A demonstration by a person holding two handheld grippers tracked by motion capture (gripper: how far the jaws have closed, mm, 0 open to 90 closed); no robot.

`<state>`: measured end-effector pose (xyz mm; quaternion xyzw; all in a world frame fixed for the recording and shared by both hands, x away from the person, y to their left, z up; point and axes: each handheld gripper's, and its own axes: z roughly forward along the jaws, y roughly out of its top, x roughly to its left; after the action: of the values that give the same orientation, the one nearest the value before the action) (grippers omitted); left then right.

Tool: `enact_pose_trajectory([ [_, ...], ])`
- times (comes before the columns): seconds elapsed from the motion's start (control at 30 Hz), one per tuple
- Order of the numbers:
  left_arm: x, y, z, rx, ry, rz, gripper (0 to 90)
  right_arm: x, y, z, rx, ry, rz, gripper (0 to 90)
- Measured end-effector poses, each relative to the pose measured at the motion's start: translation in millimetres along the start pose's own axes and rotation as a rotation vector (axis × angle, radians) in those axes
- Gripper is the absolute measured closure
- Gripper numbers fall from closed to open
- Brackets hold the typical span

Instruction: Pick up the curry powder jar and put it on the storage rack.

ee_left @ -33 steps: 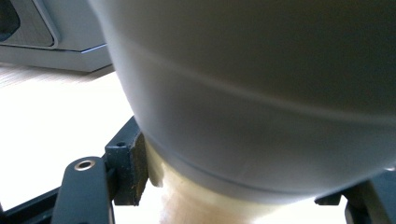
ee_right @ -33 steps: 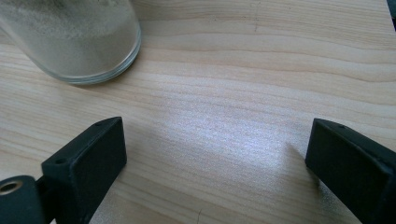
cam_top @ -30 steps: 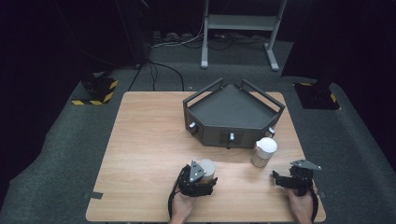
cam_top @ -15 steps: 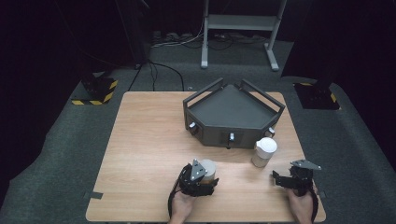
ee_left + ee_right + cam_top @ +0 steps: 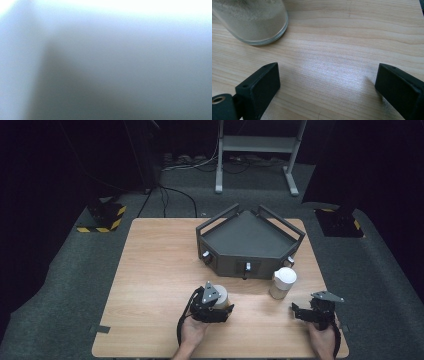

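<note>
My left gripper is near the table's front edge, closed around a pale beige jar that stands on the wood. A blurred pale surface lies right against the lens in the left gripper view. My right gripper rests low at the front right, open and holding nothing. Its two black jaws stand wide apart over bare wood in the right gripper view. A glass jar of whitish powder stands just beyond its left jaw. From above, that jar with its white lid sits between the right gripper and the dark box.
A dark grey angular box with raised rails and small front knobs sits on the far right half of the wooden table. Dark floor, cables and a metal stand lie beyond the table. The table's right edge is close to my right hand.
</note>
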<state>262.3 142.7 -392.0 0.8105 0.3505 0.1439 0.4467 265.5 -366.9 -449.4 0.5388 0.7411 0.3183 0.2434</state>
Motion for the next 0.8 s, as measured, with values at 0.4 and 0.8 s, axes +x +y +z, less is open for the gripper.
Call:
enact_pose_trajectory([
  [0.4,14.6,42.8,-10.9,-0.006,-0.029,0.024,30.9,0.1,-0.1,-0.1,0.0,0.0,0.0,5.5],
  [0.8,31.8,100.0,-17.3,0.012,-0.049,0.042,31.0,0.1,-0.1,-0.1,0.0,0.0,0.0,5.5],
])
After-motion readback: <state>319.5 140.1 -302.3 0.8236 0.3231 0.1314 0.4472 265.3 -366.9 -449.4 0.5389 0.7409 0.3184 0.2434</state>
